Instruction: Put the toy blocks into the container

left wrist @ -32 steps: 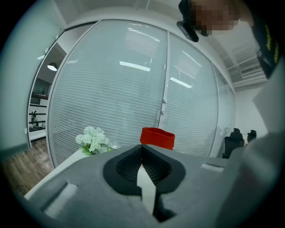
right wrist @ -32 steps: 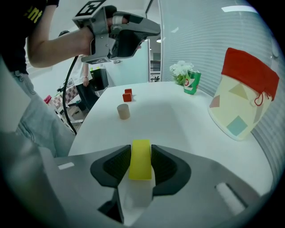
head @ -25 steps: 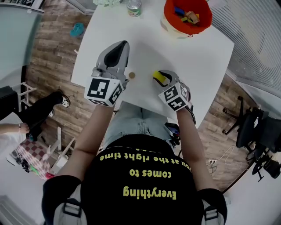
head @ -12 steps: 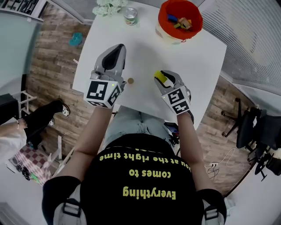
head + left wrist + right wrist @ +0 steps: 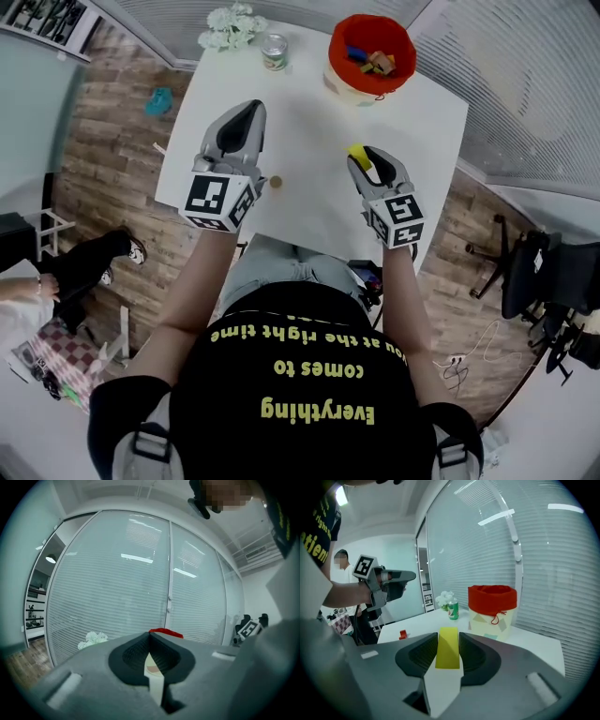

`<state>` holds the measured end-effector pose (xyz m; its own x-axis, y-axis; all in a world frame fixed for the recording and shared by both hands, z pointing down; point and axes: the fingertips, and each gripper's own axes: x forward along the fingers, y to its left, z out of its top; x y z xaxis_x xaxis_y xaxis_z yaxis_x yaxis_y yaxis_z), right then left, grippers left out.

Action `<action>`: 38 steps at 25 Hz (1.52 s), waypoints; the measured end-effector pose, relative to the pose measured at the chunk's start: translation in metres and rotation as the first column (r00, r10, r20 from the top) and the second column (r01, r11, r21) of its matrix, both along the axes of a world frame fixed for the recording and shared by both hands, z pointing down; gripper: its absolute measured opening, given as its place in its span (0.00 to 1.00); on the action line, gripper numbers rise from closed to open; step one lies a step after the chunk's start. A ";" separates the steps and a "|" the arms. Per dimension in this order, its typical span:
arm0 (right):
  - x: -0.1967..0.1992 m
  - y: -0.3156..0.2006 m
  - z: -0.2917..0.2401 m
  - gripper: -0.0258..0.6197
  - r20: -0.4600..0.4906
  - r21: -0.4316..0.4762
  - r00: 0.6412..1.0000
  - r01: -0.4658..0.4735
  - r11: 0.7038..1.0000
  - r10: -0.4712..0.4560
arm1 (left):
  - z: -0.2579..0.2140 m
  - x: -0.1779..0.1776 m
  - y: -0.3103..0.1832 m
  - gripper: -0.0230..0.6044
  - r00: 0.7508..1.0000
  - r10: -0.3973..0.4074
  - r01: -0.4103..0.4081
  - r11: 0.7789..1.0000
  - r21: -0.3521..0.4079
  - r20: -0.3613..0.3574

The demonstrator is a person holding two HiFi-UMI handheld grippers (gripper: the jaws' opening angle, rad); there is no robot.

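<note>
While right tool [image 5: 367,160] holds block [image 5: 357,151], can [image 5: 274,52] near container [image 5: 335,58].

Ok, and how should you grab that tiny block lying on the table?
Pinch the tiny block across its two sides, coming straight down from above. It sits low and alone on the white table, so there's room for jaws either side. The left hand-held gripper is nearest; its jaws are together.

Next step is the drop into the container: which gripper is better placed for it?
Right. The right gripper is shut on the yellow block, held above the table, with the red-rimmed container ahead of it. The left gripper has its jaws together with nothing between them.
</note>
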<state>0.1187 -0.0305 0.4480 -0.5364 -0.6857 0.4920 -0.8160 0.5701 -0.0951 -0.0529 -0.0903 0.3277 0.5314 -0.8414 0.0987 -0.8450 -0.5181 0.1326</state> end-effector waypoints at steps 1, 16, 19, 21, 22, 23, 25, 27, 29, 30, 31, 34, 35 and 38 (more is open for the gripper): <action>0.005 -0.002 -0.007 0.27 0.011 0.018 1.000 -0.026 1.000 0.025 | -0.002 0.000 -0.001 0.04 1.000 0.002 -0.002 1.000 0.004 -0.003; 0.063 -0.009 -0.107 0.27 0.153 0.275 0.944 -0.325 0.905 0.293 | -0.029 -0.006 -0.016 0.04 0.999 0.045 -0.045 0.997 0.063 -0.007; 0.067 -0.009 -0.120 0.27 0.175 0.308 0.930 -0.364 0.879 0.324 | -0.029 -0.004 -0.022 0.04 0.998 0.064 -0.064 0.996 0.066 -0.007; 0.070 -0.009 -0.129 0.27 0.188 0.335 0.918 -0.393 0.856 0.349 | -0.028 -0.004 -0.024 0.03 0.997 0.078 -0.078 0.995 0.067 -0.007; 0.071 -0.008 -0.134 0.27 0.193 0.348 0.912 -0.408 0.844 0.361 | -0.028 -0.004 -0.025 0.04 0.996 0.085 -0.084 0.994 0.067 -0.007; 0.072 -0.007 -0.138 0.27 0.198 0.360 0.907 -0.420 0.833 0.372 | -0.028 -0.004 -0.025 0.04 0.996 0.091 -0.090 0.994 0.067 -0.006; 0.072 -0.006 -0.145 0.27 0.208 0.379 0.900 -0.436 0.816 0.384 | -0.027 -0.006 -0.026 0.04 0.995 0.100 -0.100 0.993 0.068 -0.006; 0.072 -0.005 -0.149 0.27 0.214 0.389 0.895 -0.446 0.806 0.392 | -0.026 -0.007 -0.027 0.04 0.994 0.107 -0.106 0.992 0.067 -0.006; 0.070 -0.004 -0.151 0.27 0.213 0.393 0.893 -0.450 0.802 0.397 | -0.026 -0.007 -0.027 0.04 0.994 0.112 -0.112 0.992 0.066 -0.006; 0.069 -0.003 -0.150 0.27 0.207 0.393 0.893 -0.449 0.802 0.399 | -0.025 -0.007 -0.026 0.04 0.993 0.115 -0.114 0.991 0.065 -0.006; 0.068 -0.003 -0.149 0.27 0.195 0.393 0.895 -0.445 0.804 0.400 | -0.025 -0.008 -0.026 0.04 0.993 0.116 -0.116 0.991 0.064 -0.006; 0.066 -0.003 -0.146 0.27 0.160 0.396 0.902 -0.432 0.811 0.402 | -0.024 -0.008 -0.027 0.03 0.993 0.121 -0.120 0.991 0.059 -0.008; 0.065 -0.003 -0.146 0.27 0.160 0.396 0.901 -0.432 0.810 0.403 | -0.023 -0.008 -0.028 0.03 0.992 0.123 -0.122 0.991 0.057 -0.007; 0.066 -0.003 -0.147 0.27 0.167 0.396 0.899 -0.437 0.807 0.405 | -0.022 -0.006 -0.029 0.04 0.992 0.126 -0.126 0.991 0.054 -0.007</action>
